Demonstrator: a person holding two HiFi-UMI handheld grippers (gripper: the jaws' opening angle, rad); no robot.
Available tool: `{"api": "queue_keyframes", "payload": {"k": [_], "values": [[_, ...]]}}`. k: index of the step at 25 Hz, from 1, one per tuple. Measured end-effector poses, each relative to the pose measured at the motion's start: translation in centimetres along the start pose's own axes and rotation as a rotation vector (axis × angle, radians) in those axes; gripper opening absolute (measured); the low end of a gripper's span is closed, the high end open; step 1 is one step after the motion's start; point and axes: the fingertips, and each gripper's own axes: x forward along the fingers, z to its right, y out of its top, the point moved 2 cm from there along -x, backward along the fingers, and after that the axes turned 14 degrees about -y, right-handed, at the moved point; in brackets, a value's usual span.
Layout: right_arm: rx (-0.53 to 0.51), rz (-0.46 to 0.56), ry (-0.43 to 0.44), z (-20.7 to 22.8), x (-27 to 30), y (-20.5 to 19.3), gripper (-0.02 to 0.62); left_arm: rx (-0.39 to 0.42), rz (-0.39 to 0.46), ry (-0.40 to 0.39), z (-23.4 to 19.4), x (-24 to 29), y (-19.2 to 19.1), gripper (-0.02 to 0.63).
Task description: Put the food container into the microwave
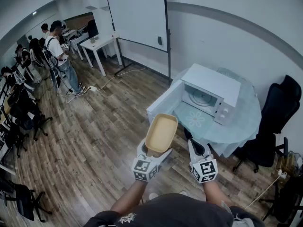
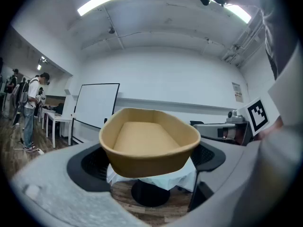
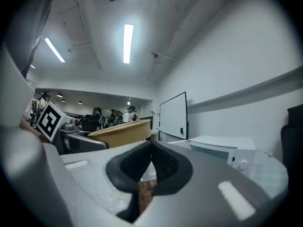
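The left gripper's (image 1: 154, 150) jaws stand spread wide with the food container (image 2: 149, 143) between them. Its black pads (image 2: 92, 164) press on the two sides of the container's near end, so the shallow tan tub juts forward from the grip, open side up and empty as far as can be seen. The right gripper (image 3: 151, 161) has its jaws pressed together on nothing and hangs just beside the left one.

Outward from there, the container is in the air over the wood floor, well short of the microwave (image 1: 208, 91). The microwave sits on a cloth-covered table (image 1: 246, 122) with its door (image 1: 163, 103) swung open and the inside bare. So the pick-up looks done and the way in is clear. What remains is the carry to the opening, setting the container down inside, and letting go.
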Motion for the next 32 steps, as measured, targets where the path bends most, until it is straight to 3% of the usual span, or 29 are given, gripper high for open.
{"api": "queue_keyframes", "payload": {"k": [25,32], "values": [[0.040,0.005,-0.094,-2.8,-0.8,-1.1,0.002,-0.050,-0.018,-0.059,-1.3,-2.3,-2.3,0.532],[0.052,0.001,-0.106,-0.3,1.6,-1.6,0.002,-0.051,-0.035,-0.058,-2.2,0.1,-2.8,0.532]]}}
